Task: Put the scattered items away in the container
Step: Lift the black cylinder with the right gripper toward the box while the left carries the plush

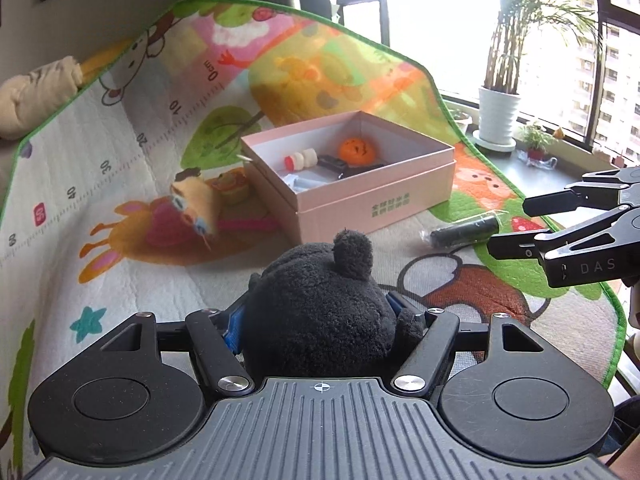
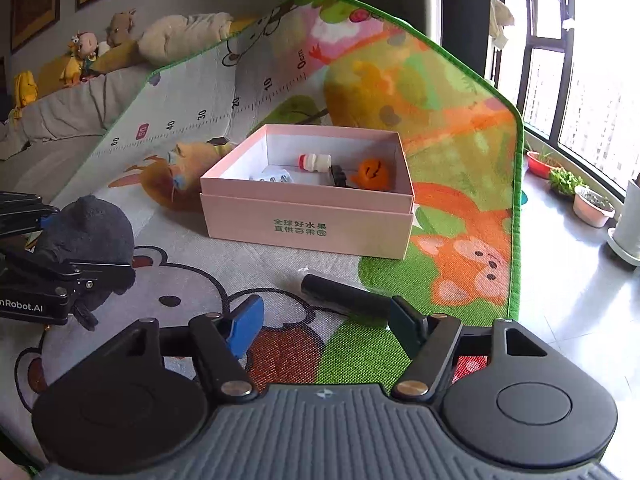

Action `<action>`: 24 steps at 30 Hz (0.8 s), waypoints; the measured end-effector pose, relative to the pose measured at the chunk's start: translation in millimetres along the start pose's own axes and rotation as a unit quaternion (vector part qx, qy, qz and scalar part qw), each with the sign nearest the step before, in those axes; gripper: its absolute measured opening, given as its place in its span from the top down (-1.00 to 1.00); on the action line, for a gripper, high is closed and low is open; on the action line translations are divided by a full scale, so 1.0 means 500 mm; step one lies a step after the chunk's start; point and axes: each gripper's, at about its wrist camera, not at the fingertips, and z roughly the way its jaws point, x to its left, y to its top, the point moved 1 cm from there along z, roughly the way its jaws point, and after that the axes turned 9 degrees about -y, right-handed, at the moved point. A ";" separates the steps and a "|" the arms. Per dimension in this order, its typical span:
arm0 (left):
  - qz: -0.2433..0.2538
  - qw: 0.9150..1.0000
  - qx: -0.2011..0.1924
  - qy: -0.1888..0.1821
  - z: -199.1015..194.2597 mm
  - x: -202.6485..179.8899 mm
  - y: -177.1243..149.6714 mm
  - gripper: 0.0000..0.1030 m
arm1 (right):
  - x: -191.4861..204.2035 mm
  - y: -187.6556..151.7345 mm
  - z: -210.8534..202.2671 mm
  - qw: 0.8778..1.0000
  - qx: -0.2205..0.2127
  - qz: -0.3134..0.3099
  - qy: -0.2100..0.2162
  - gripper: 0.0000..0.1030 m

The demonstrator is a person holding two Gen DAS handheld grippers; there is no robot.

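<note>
My left gripper is shut on a black plush toy, held above the play mat; both also show in the right wrist view, the toy at the left. The pink box lies ahead and holds an orange ball, a small white bottle and dark items. My right gripper is open and empty, just short of a black wrapped cylinder on the mat in front of the pink box. A tan plush toy lies left of the box.
The colourful play mat covers the floor and rises up a sofa behind. Stuffed animals sit on the sofa. Potted plants stand by the window on the right, past the mat's green edge.
</note>
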 end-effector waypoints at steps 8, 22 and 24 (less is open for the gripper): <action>-0.027 1.000 0.012 0.004 0.021 0.020 -0.014 -0.43 | -0.004 -0.015 0.062 0.999 0.033 0.011 -0.016 -0.41; -0.057 0.998 0.023 0.001 0.046 0.039 -0.037 -0.63 | -0.044 0.001 0.130 0.997 0.031 0.042 -0.051 -0.74; -0.059 0.998 0.024 0.001 0.043 0.041 -0.039 -0.67 | -0.020 0.006 0.130 0.999 0.022 0.022 -0.043 -0.83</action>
